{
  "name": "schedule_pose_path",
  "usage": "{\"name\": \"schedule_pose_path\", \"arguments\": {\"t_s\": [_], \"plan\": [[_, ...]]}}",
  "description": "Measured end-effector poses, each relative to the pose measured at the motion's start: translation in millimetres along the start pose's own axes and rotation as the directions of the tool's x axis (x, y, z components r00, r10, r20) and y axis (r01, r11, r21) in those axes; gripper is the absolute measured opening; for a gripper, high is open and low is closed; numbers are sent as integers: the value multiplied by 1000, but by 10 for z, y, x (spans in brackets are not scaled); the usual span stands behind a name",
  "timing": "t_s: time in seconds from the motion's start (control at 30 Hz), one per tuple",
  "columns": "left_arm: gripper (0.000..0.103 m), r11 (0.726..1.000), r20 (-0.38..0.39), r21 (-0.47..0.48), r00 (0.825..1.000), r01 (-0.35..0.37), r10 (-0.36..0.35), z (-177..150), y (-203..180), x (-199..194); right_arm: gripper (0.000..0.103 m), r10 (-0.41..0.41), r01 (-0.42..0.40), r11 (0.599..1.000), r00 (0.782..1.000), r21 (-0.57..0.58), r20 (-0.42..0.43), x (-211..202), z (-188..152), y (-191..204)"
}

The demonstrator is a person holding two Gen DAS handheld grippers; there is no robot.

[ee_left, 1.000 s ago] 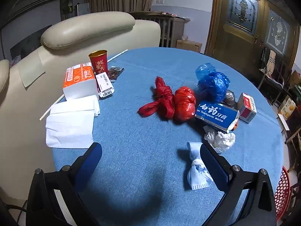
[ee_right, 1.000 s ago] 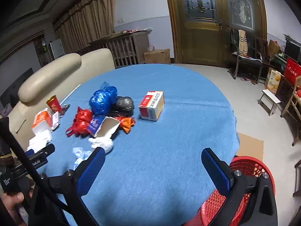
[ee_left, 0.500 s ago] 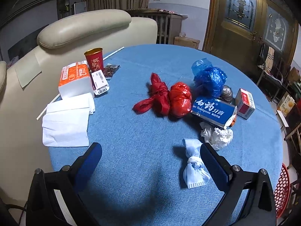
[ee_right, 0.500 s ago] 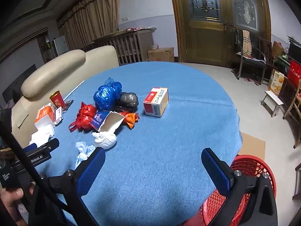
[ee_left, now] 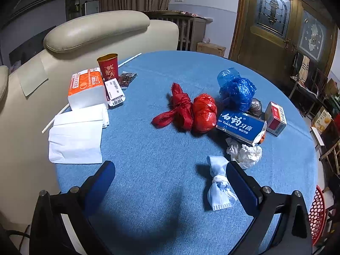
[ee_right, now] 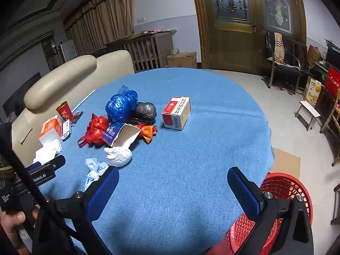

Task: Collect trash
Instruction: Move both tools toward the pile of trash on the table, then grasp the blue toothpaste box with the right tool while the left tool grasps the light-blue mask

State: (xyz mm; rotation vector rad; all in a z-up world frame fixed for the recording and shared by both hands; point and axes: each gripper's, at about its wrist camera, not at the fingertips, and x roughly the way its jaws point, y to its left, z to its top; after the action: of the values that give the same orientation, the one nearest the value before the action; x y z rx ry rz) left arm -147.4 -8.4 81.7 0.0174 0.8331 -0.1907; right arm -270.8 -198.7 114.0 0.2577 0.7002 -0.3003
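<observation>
Trash lies on a round blue table: a red plastic bag, a blue bag, a blue toothpaste box, crumpled white paper, a knotted pale blue mask, and a red-white medicine box. An orange wrapper and a grey bag show in the right wrist view. My left gripper is open and empty, its right finger beside the mask. My right gripper is open and empty over the near table. A red basket stands below the table edge at right.
A red cup, tissue pack, white napkins and a card lie at the table's left. A beige sofa stands behind. Chairs and a stool stand on the floor at right.
Both grippers have drifted slightly, so the trash pile sits a little nearer and more to the left in the left wrist view. Nothing was grasped.
</observation>
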Motion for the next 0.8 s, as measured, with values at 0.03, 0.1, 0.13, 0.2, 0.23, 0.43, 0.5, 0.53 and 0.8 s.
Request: {"name": "schedule_pose_path", "arguments": {"t_s": [0.03, 0.1, 0.13, 0.2, 0.23, 0.43, 0.5, 0.53, 0.8], "plan": [[103, 1000, 0, -2, 1000, -1, 1, 1, 7, -1, 103, 0, 0, 1000, 1000, 0, 0, 0, 0, 0], [103, 1000, 0, -6, 1000, 1, -1, 0, 15, 3, 103, 3, -3, 1000, 1000, -4, 0, 1, 4, 11], [103, 1000, 0, -6, 1000, 1, -1, -1, 20, 6, 103, 2, -2, 1000, 1000, -8, 2, 3, 3, 18], [103, 1000, -4, -7, 1000, -4, 4, -6, 31, 28, 103, 1, -1, 1000, 1000, -19, -3, 29, 2, 39], [103, 1000, -8, -7, 1000, -5, 5, -11, 35, 40, 103, 1, -2, 999, 1000, -32, -12, 77, 7, 64], [103, 1000, -26, -19, 1000, -12, 12, -31, 108, 130, 103, 3, -5, 996, 1000, -84, -26, 182, 17, 163], [103, 1000, -33, -26, 999, -13, 12, -35, 142, 163, 103, 8, -13, 993, 999, -118, -45, 263, 28, 230], [103, 999, -36, -29, 999, -14, 13, -38, 157, 177, 103, 10, -17, 991, 999, -130, -54, 301, 31, 259], [103, 997, -49, -75, 999, 0, -4, -29, 375, 243, 103, 12, -32, 974, 996, -226, -90, 600, 168, 529]]}}
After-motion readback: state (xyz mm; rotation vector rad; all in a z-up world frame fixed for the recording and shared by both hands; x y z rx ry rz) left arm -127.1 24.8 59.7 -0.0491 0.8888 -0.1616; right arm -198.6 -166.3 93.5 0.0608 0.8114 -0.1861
